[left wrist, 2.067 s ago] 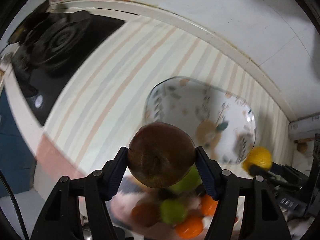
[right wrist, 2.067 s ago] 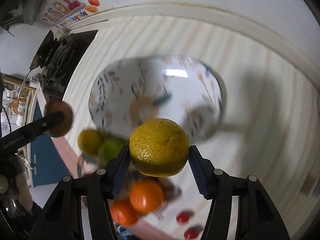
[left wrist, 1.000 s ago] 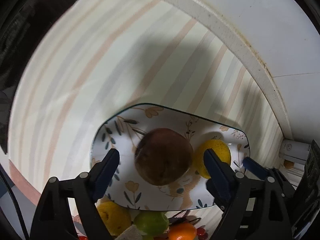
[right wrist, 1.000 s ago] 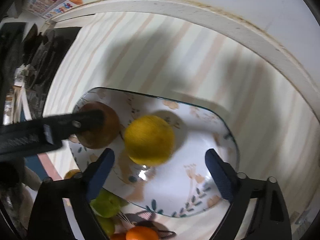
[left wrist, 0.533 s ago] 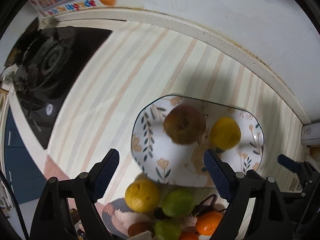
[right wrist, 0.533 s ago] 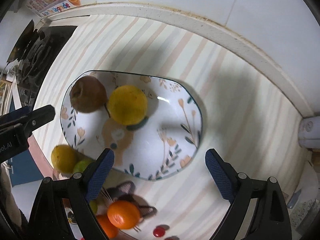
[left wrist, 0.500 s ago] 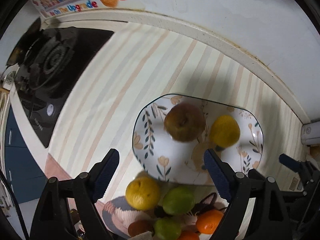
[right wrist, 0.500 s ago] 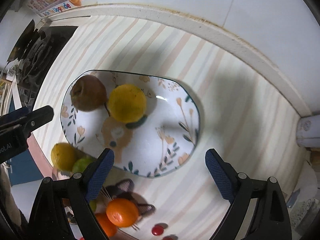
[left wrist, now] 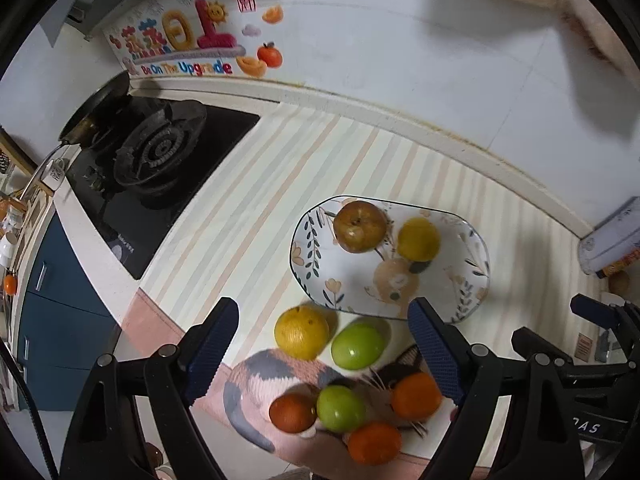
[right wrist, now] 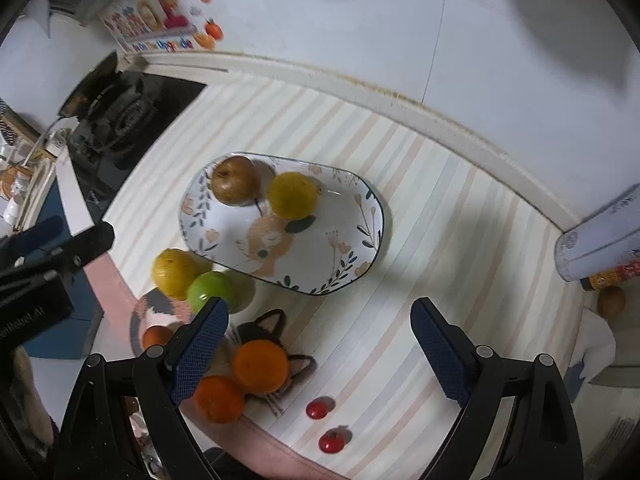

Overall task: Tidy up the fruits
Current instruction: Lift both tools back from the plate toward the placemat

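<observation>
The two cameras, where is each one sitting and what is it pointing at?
Left wrist: sits on the left gripper, looking steeply down at the plate, the loose fruit and the stove; its own open fingers show.
Right wrist: sits on the right gripper, looking down at the plate and two cherry tomatoes; its open fingers show.
Shared: the plate with a brown pear and a yellow citrus.

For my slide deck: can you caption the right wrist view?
Open right gripper above a floral plate holding a brown fruit and a yellow fruit, more fruit waiting nearby.
</observation>
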`<state>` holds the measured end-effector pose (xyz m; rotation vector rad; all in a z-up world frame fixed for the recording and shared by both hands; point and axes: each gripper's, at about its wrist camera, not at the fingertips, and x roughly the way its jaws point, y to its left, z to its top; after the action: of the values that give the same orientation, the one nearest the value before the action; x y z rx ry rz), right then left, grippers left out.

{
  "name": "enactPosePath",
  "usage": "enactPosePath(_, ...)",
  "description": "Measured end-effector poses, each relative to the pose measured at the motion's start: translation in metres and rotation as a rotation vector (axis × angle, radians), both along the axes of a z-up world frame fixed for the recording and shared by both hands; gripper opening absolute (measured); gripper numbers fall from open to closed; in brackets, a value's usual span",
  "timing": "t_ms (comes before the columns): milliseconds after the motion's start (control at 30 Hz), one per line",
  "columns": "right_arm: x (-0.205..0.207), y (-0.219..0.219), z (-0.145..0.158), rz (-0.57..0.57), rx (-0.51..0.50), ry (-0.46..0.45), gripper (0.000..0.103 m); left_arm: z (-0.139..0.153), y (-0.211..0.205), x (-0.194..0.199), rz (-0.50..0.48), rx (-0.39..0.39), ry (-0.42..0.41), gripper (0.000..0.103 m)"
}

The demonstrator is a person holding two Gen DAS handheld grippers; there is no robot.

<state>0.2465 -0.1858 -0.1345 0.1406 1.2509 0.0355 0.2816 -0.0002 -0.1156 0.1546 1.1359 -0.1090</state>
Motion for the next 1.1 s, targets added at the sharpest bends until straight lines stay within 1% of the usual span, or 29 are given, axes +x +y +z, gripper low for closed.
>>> enactPosePath(167,-0.030,0.003,0.036,0.021,-0.002,-0.064,0.095,0.021,0.003,-0.031,-0.001,-0.036,-0.034,0.086)
enactPosePath(300,-0.051,0.005,0.058,0.030,0.003,-0.098,0.095,0.037,0.005,-0.053,-0.002,-0.054,-0.067,0.086)
enactPosePath(467,-0.075,0.002,0.078,0.025,0.011,-0.128,0.095,0.053,0.010,-0.076,0.006,-0.081,-0.095,0.086)
enactPosePath(600,-0.087,0.001,0.088,0.018,0.016,-0.146,0.095,0.064,0.014,-0.090,0.014,-0.096,-0.116,0.086)
enactPosePath(700,-0.095,0.000,0.095,0.014,0.019,-0.158,0.095,0.067,0.016,-0.096,0.013,-0.100,-0.123,0.086)
enactPosePath(767,-0.099,-0.001,0.100,0.009,0.031,-0.168,0.095,0.067,0.019,-0.098,0.015,-0.122,-0.113,0.086)
enactPosePath(867,-0.099,-0.001,0.099,-0.002,0.053,-0.169,0.096,0.063,0.024,-0.098,0.030,-0.140,-0.106,0.087)
enactPosePath(900,-0.098,-0.002,0.096,-0.008,0.068,-0.163,0.098,0.061,0.025,-0.097,0.032,-0.140,-0.101,0.093)
enactPosePath(933,-0.097,-0.002,0.092,-0.010,0.079,-0.149,0.098,0.058,0.027,-0.094,0.040,-0.137,-0.095,0.097)
enactPosePath(1000,-0.091,-0.002,0.079,-0.015,0.102,-0.119,0.098,0.052,0.032,-0.091,0.054,-0.127,-0.099,0.100)
enactPosePath(1033,-0.088,-0.002,0.070,-0.020,0.111,-0.099,0.098,0.046,0.034,-0.087,0.063,-0.107,-0.096,0.100)
enactPosePath(1100,-0.081,-0.002,0.048,-0.027,0.147,-0.050,0.098,0.033,0.039,-0.080,0.078,-0.079,-0.072,0.100)
